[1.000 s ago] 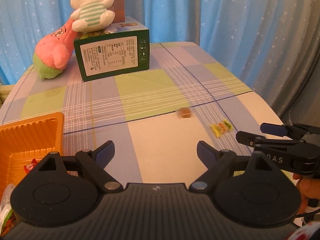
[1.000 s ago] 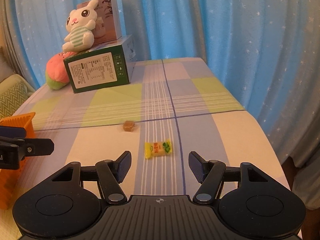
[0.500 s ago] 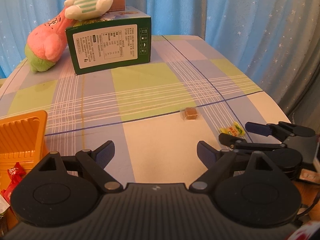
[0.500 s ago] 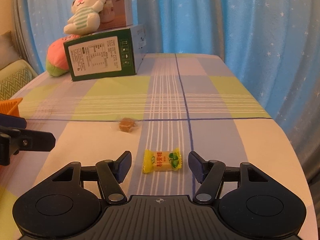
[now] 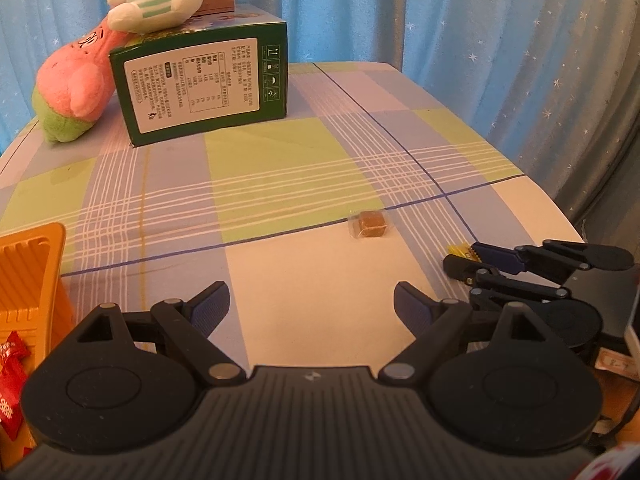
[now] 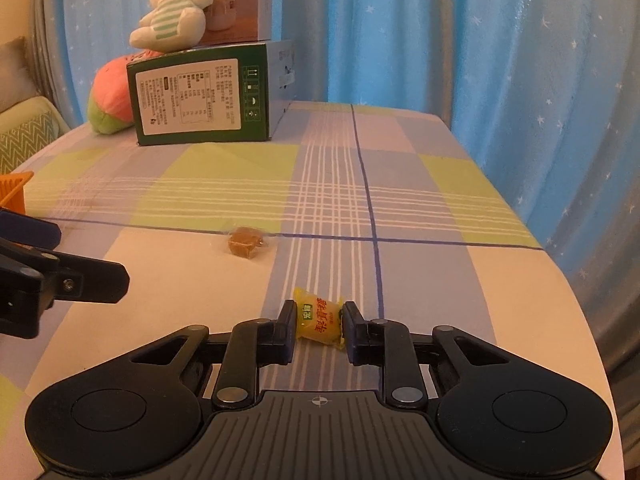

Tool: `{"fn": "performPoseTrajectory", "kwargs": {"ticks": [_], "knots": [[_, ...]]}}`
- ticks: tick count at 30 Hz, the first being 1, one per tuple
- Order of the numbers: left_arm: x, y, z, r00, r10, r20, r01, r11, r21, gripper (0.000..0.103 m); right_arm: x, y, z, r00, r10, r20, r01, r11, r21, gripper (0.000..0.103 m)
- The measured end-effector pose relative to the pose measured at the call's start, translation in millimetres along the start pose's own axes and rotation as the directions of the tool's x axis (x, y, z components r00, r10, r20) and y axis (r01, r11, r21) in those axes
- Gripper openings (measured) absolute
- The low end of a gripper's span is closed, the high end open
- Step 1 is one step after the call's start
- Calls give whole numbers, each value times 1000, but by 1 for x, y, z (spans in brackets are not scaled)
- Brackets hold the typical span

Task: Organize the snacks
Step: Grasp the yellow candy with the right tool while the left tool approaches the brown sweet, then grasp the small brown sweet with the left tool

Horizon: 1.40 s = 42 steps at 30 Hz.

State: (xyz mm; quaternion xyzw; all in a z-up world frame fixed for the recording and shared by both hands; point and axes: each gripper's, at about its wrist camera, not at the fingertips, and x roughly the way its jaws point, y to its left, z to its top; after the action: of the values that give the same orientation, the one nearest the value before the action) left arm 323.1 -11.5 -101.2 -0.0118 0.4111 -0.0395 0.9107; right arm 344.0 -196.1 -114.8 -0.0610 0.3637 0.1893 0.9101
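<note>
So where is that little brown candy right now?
The brown candy lies loose on the checked tablecloth, a little beyond and left of the yellow candy that the right gripper is closing on. The left wrist view shows it ahead, right of centre.

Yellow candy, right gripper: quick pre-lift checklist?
1. Right gripper jaws closing, both pads on the yellow candy: ok.
2. Candy centred between the pads: ok.
3. Candy off the tablecloth: cannot tell.
4. Left gripper open, nothing between its fingers: ok.
5. Brown candy apart from the grip: ok.
6. Orange tray has free room for the drop: cannot tell.
</note>
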Motion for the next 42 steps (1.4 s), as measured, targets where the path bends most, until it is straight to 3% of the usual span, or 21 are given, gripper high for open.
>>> {"fn": "performPoseTrajectory", "kwargs": {"ticks": [9,14,22,25,28,31,36,42], "knots": [[21,-2,11,1000,-19,25,19,1000,-18,86,-14,-21,10,998,-44,39,40,994,99,24],[41,-8,14,998,-54,32,55,998,-36,76,-16,-34,12,996,-76,37,70,987,141,24],[69,-29,20,994,-80,71,82,996,-27,73,-16,-44,14,995,-95,41,86,980,178,24],[79,-39,22,995,-74,67,75,997,-21,61,-16,-45,14,995,-95,42,86,979,185,24],[83,-46,21,995,-47,88,47,999,2,56,-16,-49,14,994,-97,42,87,976,200,24],[84,-50,19,994,-2,108,-1,1000,28,39,-15,-52,14,994,-98,37,88,972,217,24],[80,-47,17,994,-1,108,-3,999,37,34,-15,-53,14,995,-98,36,88,972,218,24],[61,-42,5,996,-3,92,4,1000,-18,29,-17,-52,15,994,-99,42,88,973,215,24]]}}
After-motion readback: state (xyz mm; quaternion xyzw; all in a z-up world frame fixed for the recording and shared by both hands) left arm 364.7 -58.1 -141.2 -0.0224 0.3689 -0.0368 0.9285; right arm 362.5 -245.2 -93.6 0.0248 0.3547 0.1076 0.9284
